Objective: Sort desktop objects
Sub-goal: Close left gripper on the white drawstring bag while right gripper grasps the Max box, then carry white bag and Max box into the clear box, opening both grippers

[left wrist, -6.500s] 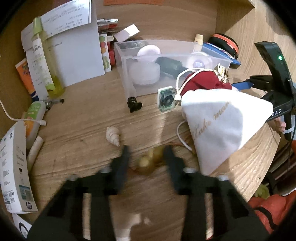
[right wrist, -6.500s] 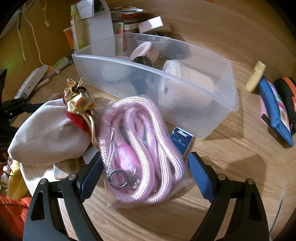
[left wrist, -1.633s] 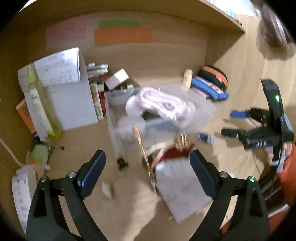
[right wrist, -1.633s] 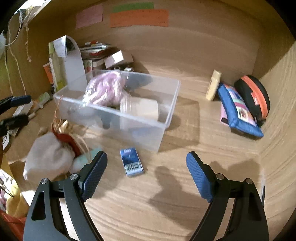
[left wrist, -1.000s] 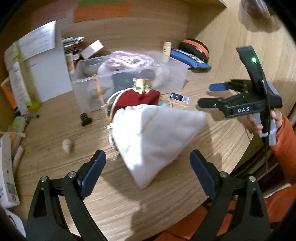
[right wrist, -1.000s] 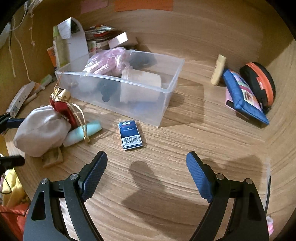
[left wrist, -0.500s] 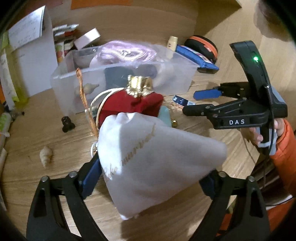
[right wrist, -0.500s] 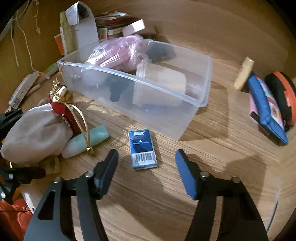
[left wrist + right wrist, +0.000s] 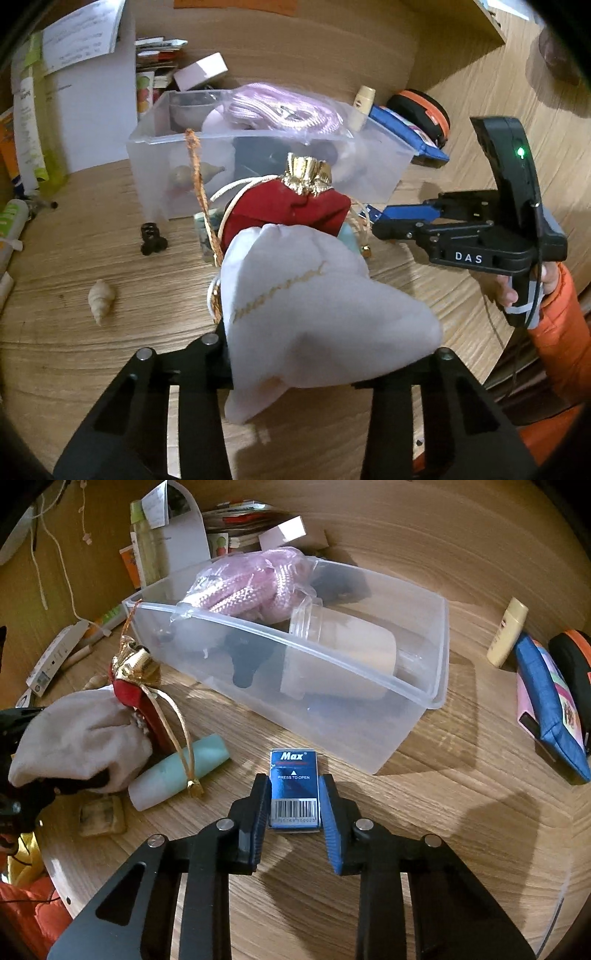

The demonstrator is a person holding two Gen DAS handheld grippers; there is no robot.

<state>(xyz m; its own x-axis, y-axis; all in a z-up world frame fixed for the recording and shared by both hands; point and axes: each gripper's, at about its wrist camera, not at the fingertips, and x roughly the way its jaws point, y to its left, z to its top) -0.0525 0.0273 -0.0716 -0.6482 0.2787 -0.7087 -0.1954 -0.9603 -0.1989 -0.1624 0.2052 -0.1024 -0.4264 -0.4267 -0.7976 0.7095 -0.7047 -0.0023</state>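
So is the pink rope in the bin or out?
In. The pink rope, bagged, lies on the other items inside the clear bin, bulging above its rim.

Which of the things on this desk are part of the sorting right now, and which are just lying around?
In play:
- white pouch, left gripper closing on it
- blue Max box, right gripper shut on it
- clear bin

Lying about:
- red pouch
- mint tube
- seashell
- blue pencil case

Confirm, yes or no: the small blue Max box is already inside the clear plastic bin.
No, the blue Max box lies on the desk in front of the clear bin, between the right gripper's pads.
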